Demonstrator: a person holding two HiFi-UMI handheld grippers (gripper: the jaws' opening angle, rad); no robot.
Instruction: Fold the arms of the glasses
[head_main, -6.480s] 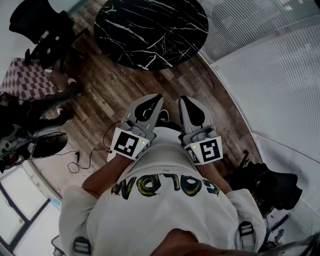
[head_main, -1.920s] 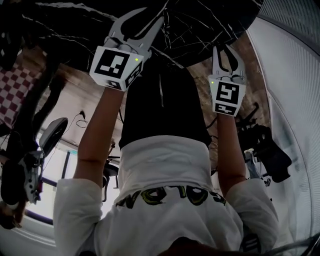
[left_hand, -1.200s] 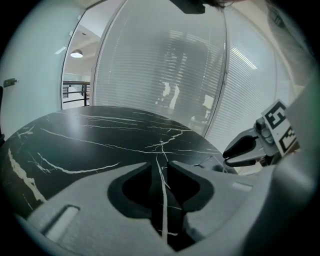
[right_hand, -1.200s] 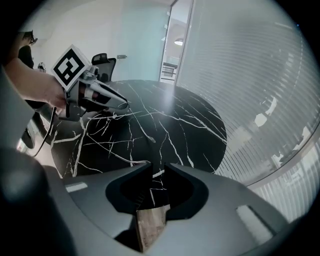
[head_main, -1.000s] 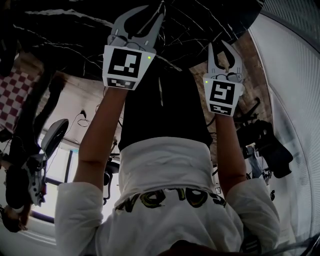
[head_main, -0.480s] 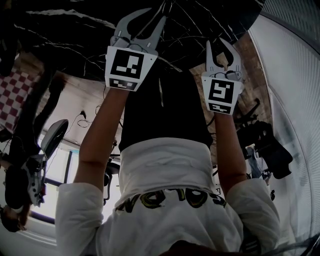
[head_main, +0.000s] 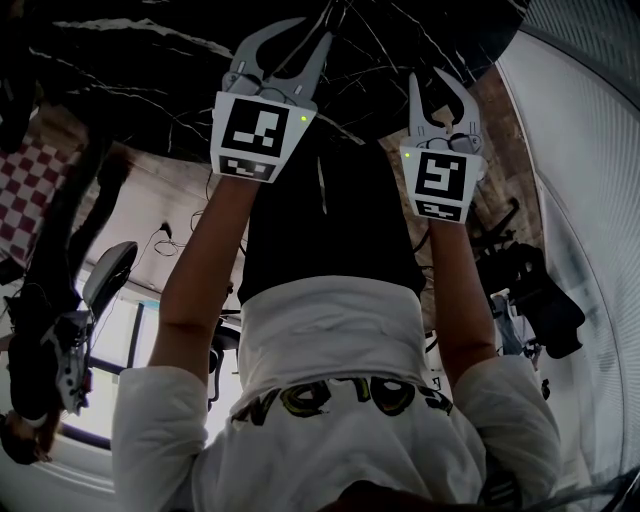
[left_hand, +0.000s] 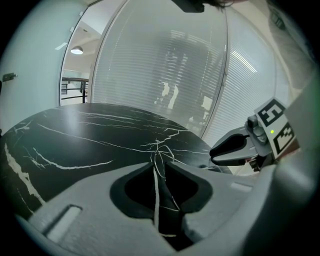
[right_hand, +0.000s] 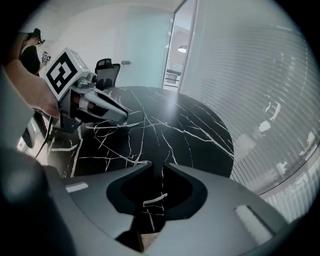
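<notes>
The glasses show only as a thin pale wire loop on the black marble table, hard to tell from its white veins. They lie just beyond the tips of my left gripper. That gripper's jaws are closing with a narrow gap left, and a thin pale line runs through the gap; I cannot tell if it is wire or vein. In the right gripper view the same loops lie under the left gripper's tip. My right gripper hovers over bare table to the right, jaws slightly apart and empty. The head view shows both grippers reaching over the table's near edge.
The round table's near edge runs between the two arms, with wood floor below. A ribbed glass wall curves along the right. An office chair stands beyond the table's far side, and a person stands at the left.
Both grippers have come up from beside the body to over the table. In the last second the right gripper shifted slightly up and left in the head view; the left stayed put.
</notes>
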